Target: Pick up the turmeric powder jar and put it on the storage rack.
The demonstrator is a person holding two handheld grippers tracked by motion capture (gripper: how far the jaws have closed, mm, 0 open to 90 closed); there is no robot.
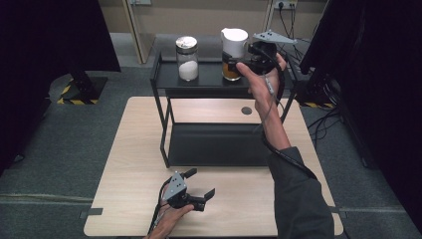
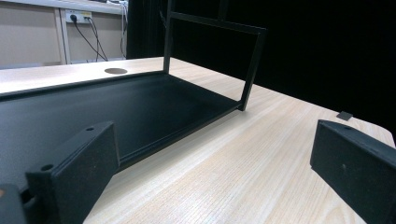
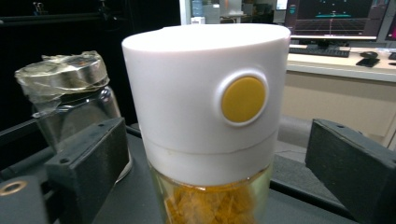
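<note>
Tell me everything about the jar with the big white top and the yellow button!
The jar has a clear body, glass or plastic, with orange-yellow flakes inside. Its tall white lid looks like smooth plastic and has a round yellow button on the side. It stands upright on the top shelf of the black rack, right of a jar of white powder and apart from it. The right gripper has its open jaws on either side of it, not pressing it.

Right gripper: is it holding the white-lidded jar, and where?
Nothing is held. The right gripper stands open around the white-lidded jar at the lid's lower edge, pads clear of both sides.
</note>
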